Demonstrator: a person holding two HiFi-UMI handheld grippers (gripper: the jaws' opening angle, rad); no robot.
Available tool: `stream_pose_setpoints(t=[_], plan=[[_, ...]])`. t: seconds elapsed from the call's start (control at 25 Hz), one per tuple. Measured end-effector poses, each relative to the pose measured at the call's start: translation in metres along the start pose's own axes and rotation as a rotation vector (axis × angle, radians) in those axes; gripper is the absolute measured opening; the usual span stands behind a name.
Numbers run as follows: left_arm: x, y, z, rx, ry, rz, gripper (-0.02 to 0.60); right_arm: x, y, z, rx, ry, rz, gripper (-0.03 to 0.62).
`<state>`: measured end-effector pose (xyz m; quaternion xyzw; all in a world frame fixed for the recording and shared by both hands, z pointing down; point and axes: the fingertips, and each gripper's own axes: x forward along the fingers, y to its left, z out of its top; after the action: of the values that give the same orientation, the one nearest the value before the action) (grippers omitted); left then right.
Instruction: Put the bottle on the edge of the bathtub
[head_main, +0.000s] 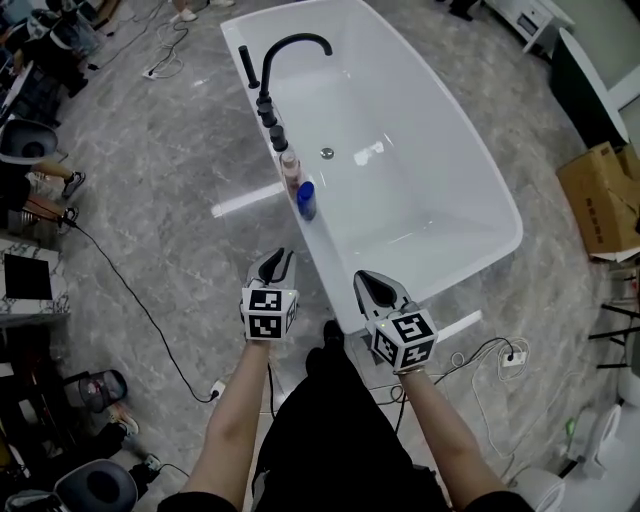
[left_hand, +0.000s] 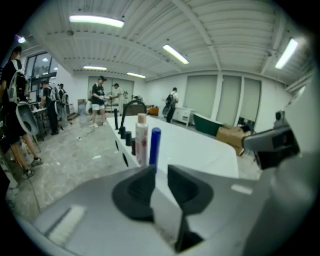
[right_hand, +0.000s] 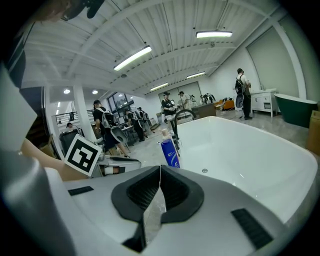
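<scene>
We note: glossy white oval bathtub (head_main: 450, 150); black curved metal faucet (head_main: 300, 38); blue plastic bottle (head_main: 306, 200); pale pink-white bottle (head_main: 290, 172); grey marbled stone floor (head_main: 170, 230); brown cardboard box (head_main: 600, 195). Left gripper (head_main: 283, 256) and right gripper (head_main: 362, 278): grey bodies, black pads, white cubes with black square markers.

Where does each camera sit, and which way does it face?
Head view: on the person's head, looking down at the bathtub; both forearms, left claw and right claw show.
Left gripper view: on the left claw, facing along the tub's edge; its parted jaws show.
Right gripper view: on the right claw, facing into the tub; its closed jaws show.
Shared: all see the blue bottle on the tub's edge.
</scene>
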<state>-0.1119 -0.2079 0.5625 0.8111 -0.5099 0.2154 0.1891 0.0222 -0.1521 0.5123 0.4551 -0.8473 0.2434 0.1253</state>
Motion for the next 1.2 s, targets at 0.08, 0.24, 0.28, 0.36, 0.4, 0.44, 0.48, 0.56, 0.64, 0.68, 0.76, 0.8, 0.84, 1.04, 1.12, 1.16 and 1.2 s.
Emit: stream_pose_setpoints(t=[0.08, 0.24, 0.28, 0.36, 0.4, 0.44, 0.48, 0.56, 0.64, 0.68, 0.76, 0.8, 0.84, 1.04, 1.12, 1.16, 1.2], plan=[[-0.012, -0.001, 0.0, 0.004, -0.011, -0.002, 0.07, -0.006, 0.006, 0.0, -0.007, -0.008, -0.006, 0.004], [-0.036, -0.004, 0.0, 0.013, -0.03, -0.009, 0.054, -0.019, 0.015, -0.002, -0.01, -0.019, -0.019, 0.005], [-0.041, -0.006, -0.001, 0.013, -0.032, -0.012, 0.052, -0.022, 0.016, -0.003, -0.009, -0.021, -0.023, 0.004], [-0.05, -0.008, -0.002, 0.009, -0.039, -0.015, 0.043, -0.028, 0.018, -0.005, -0.009, -0.025, -0.031, 0.005], [-0.056, -0.008, -0.002, 0.008, -0.043, -0.015, 0.038, -0.03, 0.019, -0.005, -0.011, -0.026, -0.035, 0.005], [-0.062, -0.009, -0.001, 0.006, -0.049, -0.014, 0.035, -0.033, 0.02, -0.005, -0.012, -0.027, -0.038, 0.005], [-0.068, -0.009, 0.001, 0.005, -0.057, -0.013, 0.032, -0.036, 0.022, -0.005, -0.015, -0.028, -0.041, 0.003], [-0.079, -0.009, 0.006, 0.002, -0.077, -0.014, 0.028, -0.042, 0.023, -0.004, -0.021, -0.033, -0.05, 0.003], [-0.09, -0.008, 0.009, -0.001, -0.094, -0.013, 0.02, -0.046, 0.024, -0.004, -0.028, -0.039, -0.061, 0.003], [-0.095, -0.008, 0.01, -0.001, -0.101, -0.012, 0.015, -0.048, 0.025, -0.004, -0.031, -0.043, -0.067, 0.003], [-0.106, -0.007, 0.01, 0.0, -0.114, -0.009, 0.009, -0.053, 0.027, -0.003, -0.037, -0.054, -0.08, 0.003], [-0.111, -0.008, 0.01, -0.001, -0.12, -0.008, 0.008, -0.056, 0.029, -0.003, -0.038, -0.06, -0.084, 0.003], [-0.116, -0.009, 0.01, -0.001, -0.126, -0.009, 0.006, -0.059, 0.03, -0.002, -0.037, -0.066, -0.086, 0.003], [-0.135, -0.013, 0.013, -0.001, -0.149, -0.013, 0.006, -0.069, 0.037, 0.004, -0.041, -0.091, -0.088, 0.003], [-0.143, -0.014, 0.016, 0.002, -0.162, -0.013, 0.006, -0.073, 0.041, 0.008, -0.04, -0.107, -0.085, 0.003], [-0.147, -0.016, 0.017, 0.002, -0.169, -0.013, 0.006, -0.075, 0.043, 0.01, -0.037, -0.116, -0.082, 0.003], [-0.151, -0.017, 0.018, 0.002, -0.176, -0.014, 0.006, -0.078, 0.045, 0.012, -0.036, -0.124, -0.078, 0.003]])
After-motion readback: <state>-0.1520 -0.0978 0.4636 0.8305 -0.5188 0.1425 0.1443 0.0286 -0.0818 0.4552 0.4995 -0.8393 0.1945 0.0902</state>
